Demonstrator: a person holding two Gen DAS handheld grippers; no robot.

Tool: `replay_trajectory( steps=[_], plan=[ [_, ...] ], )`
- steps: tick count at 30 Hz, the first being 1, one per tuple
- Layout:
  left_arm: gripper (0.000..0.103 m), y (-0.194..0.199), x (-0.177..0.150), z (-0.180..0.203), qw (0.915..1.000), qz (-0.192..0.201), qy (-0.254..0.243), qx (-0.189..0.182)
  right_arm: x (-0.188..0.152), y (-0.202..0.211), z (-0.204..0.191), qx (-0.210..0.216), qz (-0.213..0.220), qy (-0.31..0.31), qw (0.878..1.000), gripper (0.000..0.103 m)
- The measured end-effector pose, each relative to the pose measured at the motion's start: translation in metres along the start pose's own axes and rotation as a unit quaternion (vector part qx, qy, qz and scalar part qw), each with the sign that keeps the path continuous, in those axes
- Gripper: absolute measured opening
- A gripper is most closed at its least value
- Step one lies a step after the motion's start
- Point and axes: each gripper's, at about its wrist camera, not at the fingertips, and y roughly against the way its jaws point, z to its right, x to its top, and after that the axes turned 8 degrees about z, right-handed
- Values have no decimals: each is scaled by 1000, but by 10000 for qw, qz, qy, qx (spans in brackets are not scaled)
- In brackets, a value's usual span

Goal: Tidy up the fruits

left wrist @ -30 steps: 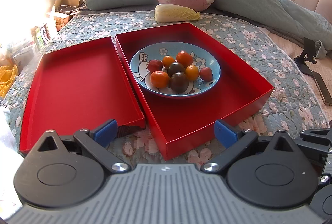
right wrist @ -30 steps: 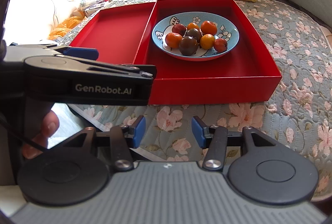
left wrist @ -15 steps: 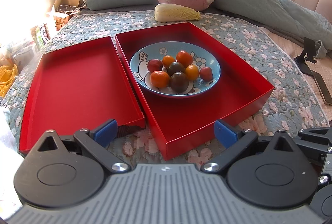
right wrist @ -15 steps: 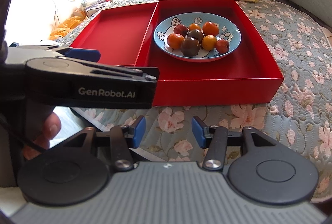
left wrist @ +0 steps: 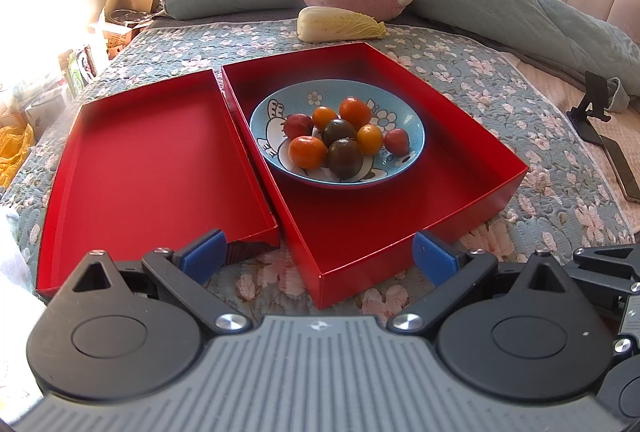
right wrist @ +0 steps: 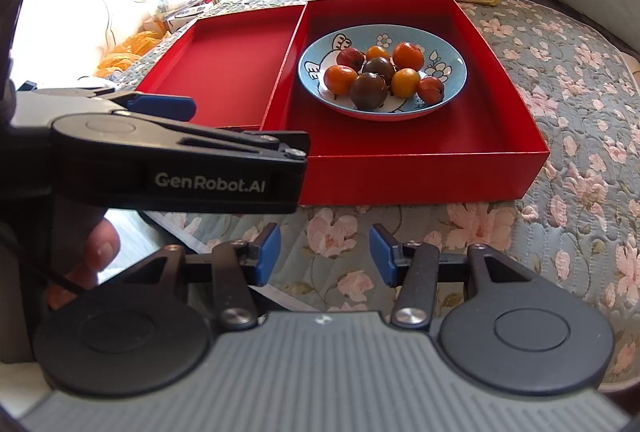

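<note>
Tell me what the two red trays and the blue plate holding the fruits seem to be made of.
Red trays: probably glossy coated cardboard; thin straight walls, sharp folded corners, a soft sheen.
Blue plate: looks like glazed ceramic, possibly melamine; smooth shiny surface with a printed cartoon and flowers.
Fruits: small and smooth-skinned, tomato-like; real or plastic cannot be told.

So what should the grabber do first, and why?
Probably bring the right gripper forward over the blue plate to the nearest dark tomato. Both grippers are open, holding nothing and short of the red boxes; all the fruit sits piled on the plate, and the left box has nothing in it.
</note>
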Motion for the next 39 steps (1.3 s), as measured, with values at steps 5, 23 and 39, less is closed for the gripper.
replay_trajectory(
  steps=[5,23,39],
  plan=[
    [101,0,0,0,10000,1,-1,0,0,0,0,2,0,1,10000,52],
    [101,-1,-1,0,10000,-12,0,3,4,-1,-4,11,4,25,10000,52],
    [101,2,-3,1,10000,86,-12,-21,7,-2,-6,17,-5,33,10000,52]
  ],
)
